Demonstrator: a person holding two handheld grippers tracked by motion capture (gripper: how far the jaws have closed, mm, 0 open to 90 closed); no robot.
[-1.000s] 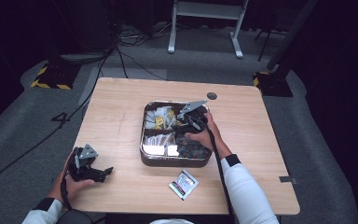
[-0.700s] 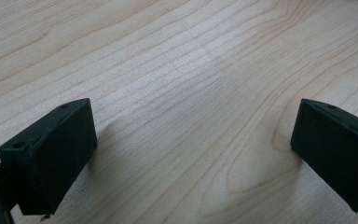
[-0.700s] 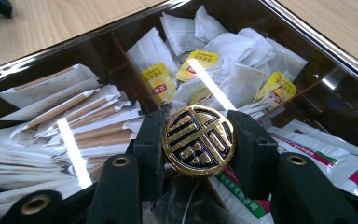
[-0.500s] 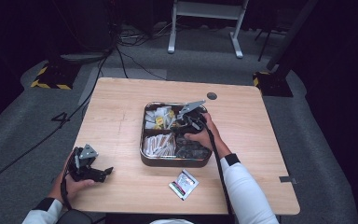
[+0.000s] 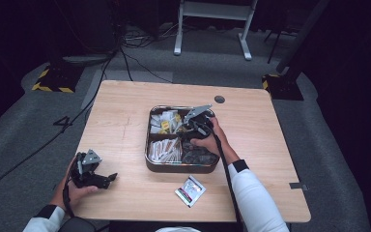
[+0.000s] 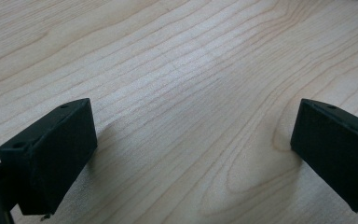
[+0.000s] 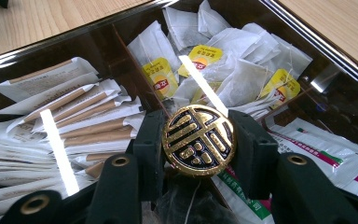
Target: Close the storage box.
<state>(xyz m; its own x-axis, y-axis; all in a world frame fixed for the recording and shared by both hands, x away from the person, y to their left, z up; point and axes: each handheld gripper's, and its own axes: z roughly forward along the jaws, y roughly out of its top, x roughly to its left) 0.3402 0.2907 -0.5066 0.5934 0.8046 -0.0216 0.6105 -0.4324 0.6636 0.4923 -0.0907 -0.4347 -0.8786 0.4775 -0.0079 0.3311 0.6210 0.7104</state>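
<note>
Right gripper [image 7: 199, 140] pinching a round medallion [image 7: 199, 141] between its two black jaws — a glossy black disc with raised gold relief and gold rim, held above the centre of the compartmented metal tray [image 5: 150, 162]. Beneath it lie crinkled white tea bags [image 7: 242, 70] with yellow tags, paper stick sachets [image 7: 74, 109] and flat printed packets [image 7: 307, 140]. Left gripper [image 6: 193, 149] rests on the pale wood-grain table [image 6: 177, 70] near its front left corner, jaws spread wide, nothing between them. A loose sachet [image 5: 190, 190] lies before the tray. Both hands and the medallion stand as they did a second earlier.
</note>
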